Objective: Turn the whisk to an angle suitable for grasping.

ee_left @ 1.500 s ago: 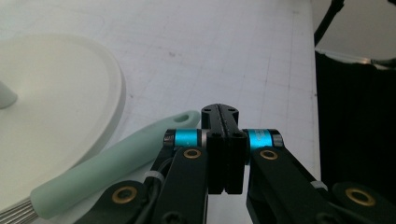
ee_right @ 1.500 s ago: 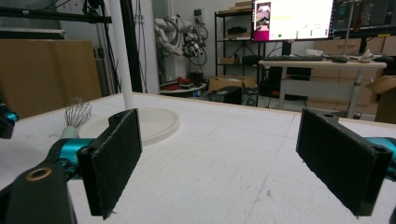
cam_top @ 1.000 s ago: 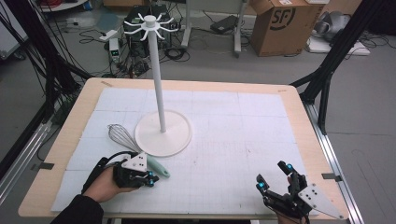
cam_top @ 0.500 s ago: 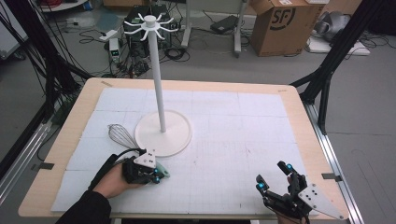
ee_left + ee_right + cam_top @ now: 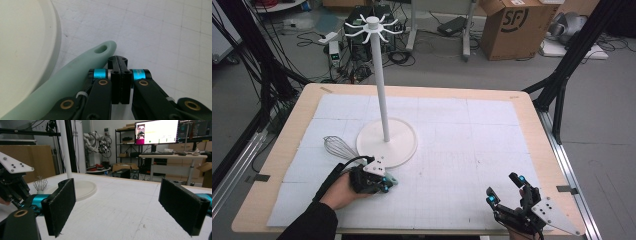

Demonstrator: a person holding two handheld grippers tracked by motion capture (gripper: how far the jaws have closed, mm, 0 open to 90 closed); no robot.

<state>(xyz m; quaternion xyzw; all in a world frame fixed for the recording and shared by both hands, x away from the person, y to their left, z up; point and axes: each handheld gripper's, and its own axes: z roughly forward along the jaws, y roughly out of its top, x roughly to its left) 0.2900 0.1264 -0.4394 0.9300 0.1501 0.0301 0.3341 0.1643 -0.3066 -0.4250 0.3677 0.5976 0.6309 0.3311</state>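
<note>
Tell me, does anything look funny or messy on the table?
Nothing is spilled or broken. One small oddity: the left gripper is shut beside the green whisk handle, not around it. The whisk lies flat by the stand's base instead of hanging.

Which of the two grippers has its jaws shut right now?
The left gripper: its jaws are pressed together beside the whisk's green handle, gripping nothing. The right gripper stands with jaws wide apart over bare mat.

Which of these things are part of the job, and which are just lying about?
Likely in use:
- whisk, mint handle beside the shut left claw
- hook stand
- open right claw

Just lying about:
- cardboard box
- floor cables
</note>
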